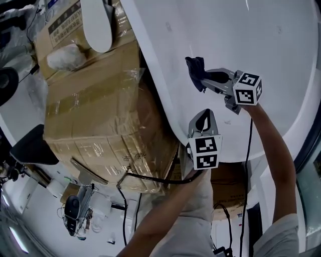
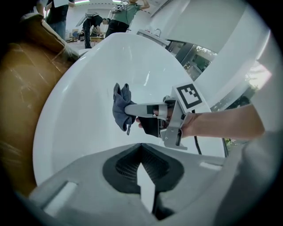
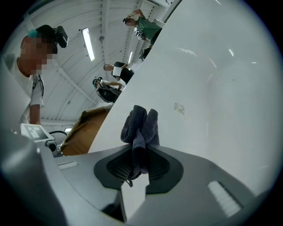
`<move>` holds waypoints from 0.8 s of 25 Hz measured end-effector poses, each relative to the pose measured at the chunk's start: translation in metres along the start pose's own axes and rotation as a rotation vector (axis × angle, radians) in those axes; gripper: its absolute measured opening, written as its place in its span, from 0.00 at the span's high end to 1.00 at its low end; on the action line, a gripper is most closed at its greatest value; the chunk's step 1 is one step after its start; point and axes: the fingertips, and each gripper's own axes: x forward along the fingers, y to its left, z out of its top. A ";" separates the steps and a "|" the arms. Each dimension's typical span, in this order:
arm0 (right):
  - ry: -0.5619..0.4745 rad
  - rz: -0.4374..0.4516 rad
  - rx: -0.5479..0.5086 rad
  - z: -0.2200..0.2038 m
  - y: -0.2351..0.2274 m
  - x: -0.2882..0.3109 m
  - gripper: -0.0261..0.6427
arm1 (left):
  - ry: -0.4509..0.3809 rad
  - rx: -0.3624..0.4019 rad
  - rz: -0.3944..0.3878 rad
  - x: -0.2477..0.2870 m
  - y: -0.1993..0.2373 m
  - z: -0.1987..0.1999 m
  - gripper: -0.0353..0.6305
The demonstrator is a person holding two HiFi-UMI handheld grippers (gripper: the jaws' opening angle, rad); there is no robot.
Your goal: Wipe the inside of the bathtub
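The white bathtub (image 1: 261,35) fills the upper right of the head view. Against its inner wall, just inside the rim, is a dark blue cloth (image 1: 194,69), and my right gripper (image 1: 200,80) is shut on it. The right gripper view shows the cloth (image 3: 141,126) bunched between the closed jaws and lying on the white tub wall (image 3: 212,88). My left gripper (image 1: 203,118) sits lower, at the tub's rim, with its jaws shut and empty. In the left gripper view, the left gripper (image 2: 141,148) points at the cloth (image 2: 120,106) across the tub wall (image 2: 79,114).
A large taped cardboard box (image 1: 95,115) stands tight against the tub's outer side, with a white oval piece (image 1: 98,22) on top. A black cable (image 1: 150,178) runs below it. Several people (image 2: 124,13) stand far off beyond the tub.
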 end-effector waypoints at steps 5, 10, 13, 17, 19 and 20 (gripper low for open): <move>0.017 -0.030 0.009 -0.017 -0.031 0.011 0.86 | 0.013 -0.015 0.006 0.020 0.002 -0.005 0.95; 0.053 -0.058 0.003 -0.034 -0.056 0.017 0.86 | 0.031 -0.023 0.012 0.035 0.003 -0.013 0.95; 0.075 -0.087 0.001 -0.043 -0.074 0.019 0.86 | 0.040 -0.031 0.013 0.044 0.002 -0.017 0.95; 0.095 -0.116 0.011 -0.056 -0.098 0.020 0.86 | 0.044 -0.048 0.006 0.058 0.000 -0.022 0.95; 0.098 -0.128 0.016 -0.061 -0.110 0.020 0.86 | 0.046 -0.052 0.005 0.066 0.000 -0.024 0.95; 0.098 -0.132 0.019 -0.063 -0.116 0.020 0.86 | 0.049 -0.055 0.005 0.069 0.000 -0.026 0.95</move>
